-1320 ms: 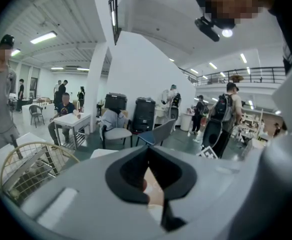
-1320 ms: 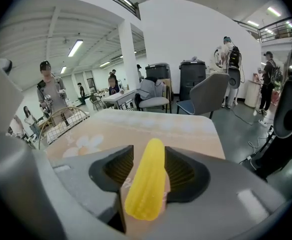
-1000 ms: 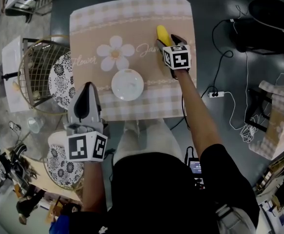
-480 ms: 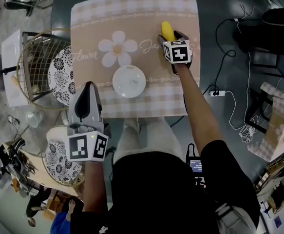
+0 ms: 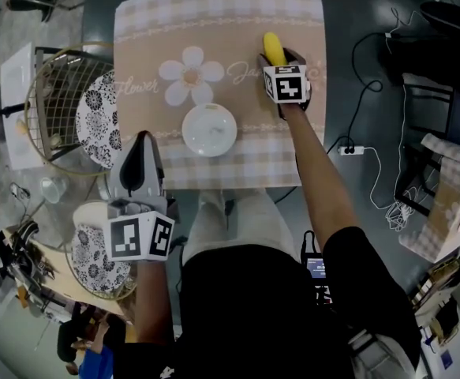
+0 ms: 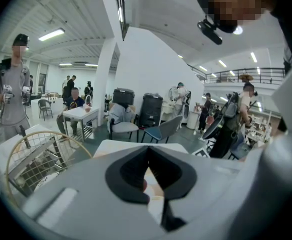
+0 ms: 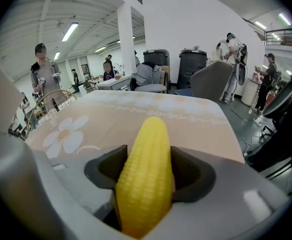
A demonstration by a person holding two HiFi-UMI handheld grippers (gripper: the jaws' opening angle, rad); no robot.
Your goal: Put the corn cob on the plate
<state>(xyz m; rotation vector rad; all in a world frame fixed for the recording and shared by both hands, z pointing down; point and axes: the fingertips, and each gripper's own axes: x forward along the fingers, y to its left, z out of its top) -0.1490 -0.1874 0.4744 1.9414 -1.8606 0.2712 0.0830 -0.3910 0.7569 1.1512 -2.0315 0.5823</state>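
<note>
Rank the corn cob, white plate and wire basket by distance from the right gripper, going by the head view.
1. corn cob: between the right gripper's fingers, which have just been closing.
2. white plate: nearer the person, leftward.
3. wire basket: beside the table, far left.

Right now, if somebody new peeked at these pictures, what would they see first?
The bright yellow corn, lying toward the far right of the table, between the jaws of the right gripper, which have just been closing and look to touch it on both sides. Next, the empty white plate near the table's middle, just this side of a big printed flower.
</note>
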